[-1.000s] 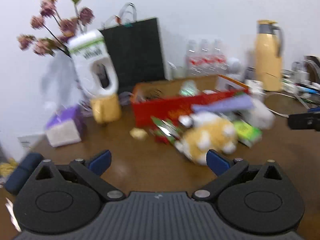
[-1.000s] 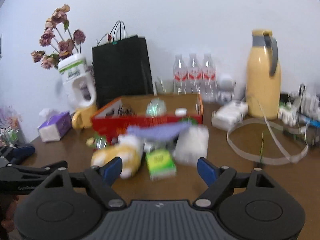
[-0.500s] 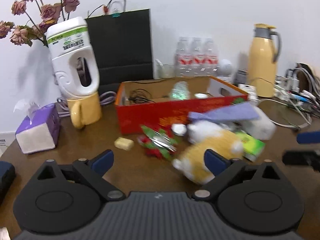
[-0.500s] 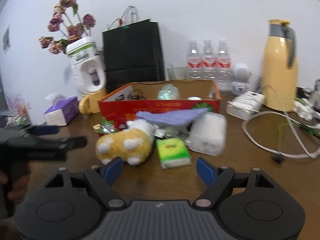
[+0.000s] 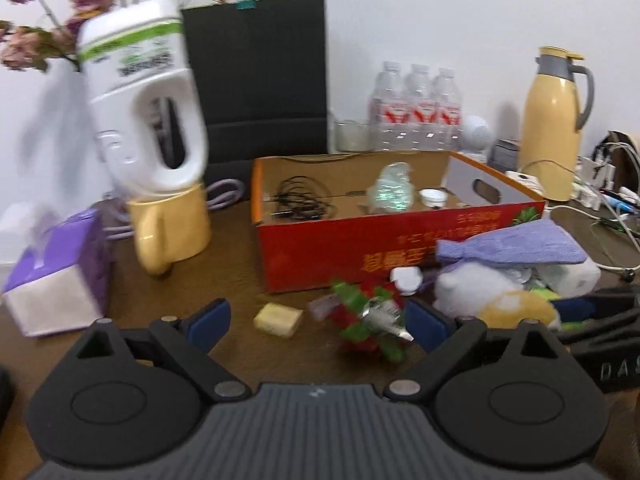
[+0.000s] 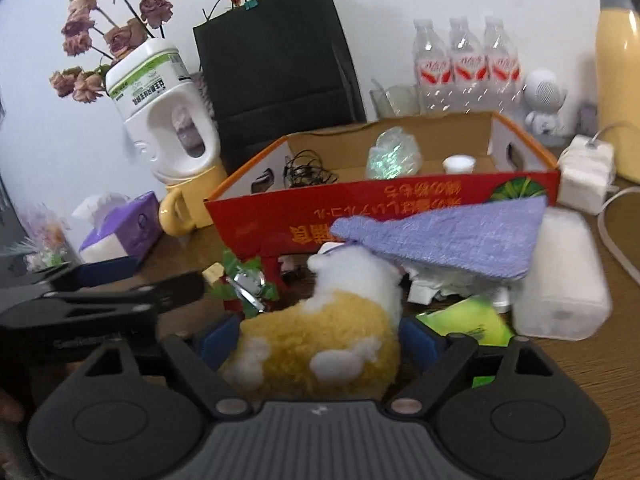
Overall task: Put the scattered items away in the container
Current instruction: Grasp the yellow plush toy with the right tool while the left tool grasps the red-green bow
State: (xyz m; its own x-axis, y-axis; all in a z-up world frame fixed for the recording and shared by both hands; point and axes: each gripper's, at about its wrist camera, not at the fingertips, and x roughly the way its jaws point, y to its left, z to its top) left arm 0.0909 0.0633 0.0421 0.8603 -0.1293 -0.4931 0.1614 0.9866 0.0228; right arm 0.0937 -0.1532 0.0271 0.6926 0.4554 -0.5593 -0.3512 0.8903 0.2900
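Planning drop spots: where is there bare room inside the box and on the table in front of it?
Inside the red box: bare cardboard between the black cable and the iridescent wrapper. On the table: a bare strip between the yellow mug and the box's left wall. Crowded: the box front, where plush toy, purple cloth and tissue pack pile up.

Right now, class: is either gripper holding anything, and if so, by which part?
Nothing is held. The right gripper has the plush toy between its open fingers, not clamped. The left gripper is open over the table, near the wrapper.
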